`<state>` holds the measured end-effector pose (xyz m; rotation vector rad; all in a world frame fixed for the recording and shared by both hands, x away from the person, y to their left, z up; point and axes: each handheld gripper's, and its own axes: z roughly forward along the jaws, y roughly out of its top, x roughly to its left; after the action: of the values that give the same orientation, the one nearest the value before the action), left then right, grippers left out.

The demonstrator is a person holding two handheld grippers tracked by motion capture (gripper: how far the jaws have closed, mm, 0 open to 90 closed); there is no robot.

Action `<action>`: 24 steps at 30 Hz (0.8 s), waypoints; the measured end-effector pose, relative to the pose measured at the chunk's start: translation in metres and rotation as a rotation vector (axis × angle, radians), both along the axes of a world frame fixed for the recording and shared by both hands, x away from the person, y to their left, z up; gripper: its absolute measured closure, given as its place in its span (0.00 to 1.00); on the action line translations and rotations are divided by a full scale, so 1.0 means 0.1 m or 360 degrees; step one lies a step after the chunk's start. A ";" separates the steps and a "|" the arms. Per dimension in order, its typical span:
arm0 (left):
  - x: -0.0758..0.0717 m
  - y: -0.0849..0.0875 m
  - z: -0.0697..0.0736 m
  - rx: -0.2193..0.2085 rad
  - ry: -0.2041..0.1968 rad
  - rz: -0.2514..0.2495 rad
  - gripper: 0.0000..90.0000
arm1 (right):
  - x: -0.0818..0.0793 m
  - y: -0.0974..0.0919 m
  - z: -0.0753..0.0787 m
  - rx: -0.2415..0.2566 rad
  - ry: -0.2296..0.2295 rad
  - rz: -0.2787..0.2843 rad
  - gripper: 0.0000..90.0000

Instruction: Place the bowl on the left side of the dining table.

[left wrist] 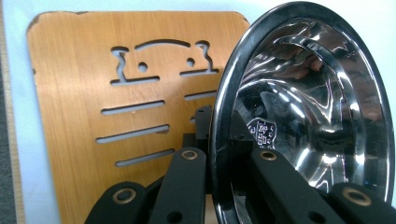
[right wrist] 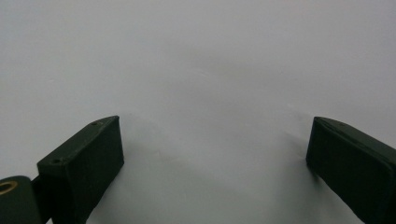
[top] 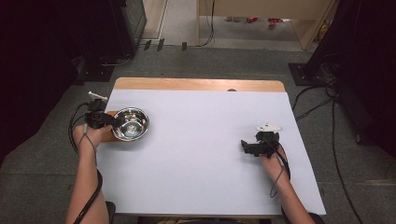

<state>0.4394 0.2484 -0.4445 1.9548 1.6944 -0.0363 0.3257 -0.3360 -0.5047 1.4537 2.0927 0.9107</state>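
Note:
A shiny steel bowl (top: 131, 124) is at the table's left edge, over the right part of a wooden board (top: 109, 137). My left gripper (top: 110, 120) is shut on the bowl's left rim, one jaw inside and one outside. In the left gripper view the bowl (left wrist: 308, 93) stands close on the right, and the wooden board (left wrist: 93, 70) with a cat-face cutout and slots lies behind it; my left gripper (left wrist: 224, 154) clamps the dark rim. My right gripper (top: 244, 145) rests at the right side of the table, pointing left. In its own view my right gripper (right wrist: 215, 135) is open over bare white cover.
A white cover (top: 210, 154) spreads over the table, with a wooden strip (top: 196, 84) bare along the far edge. Cables trail from both grippers. Dark equipment and cables stand on the floor to the left and right of the table.

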 end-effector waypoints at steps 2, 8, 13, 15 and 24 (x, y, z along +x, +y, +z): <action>0.00 0.03 -0.01 -0.0006 0.0002 0.0012 0.98 | 0.00 0.00 0.00 0.0000 0.0000 0.0000 0.04; -0.01 0.09 -0.03 -0.0007 0.0005 0.0048 0.98 | 0.00 0.00 0.00 0.0000 0.0000 0.0000 0.04; -0.04 0.18 -0.04 -0.0016 0.0010 0.0089 0.98 | 0.00 0.00 0.00 0.0001 0.0000 -0.0001 0.04; -0.04 0.21 -0.05 -0.0012 0.0008 0.0106 0.98 | 0.00 0.00 0.00 0.0000 0.0000 -0.0001 0.04; -0.05 0.30 -0.10 -0.0036 0.0000 0.0164 0.98 | 0.00 0.00 0.00 0.0000 -0.0001 -0.0001 0.04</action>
<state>0.4346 0.2784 -0.4541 1.8484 1.7849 -0.0178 0.3255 -0.3358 -0.5047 1.4537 2.0919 0.9111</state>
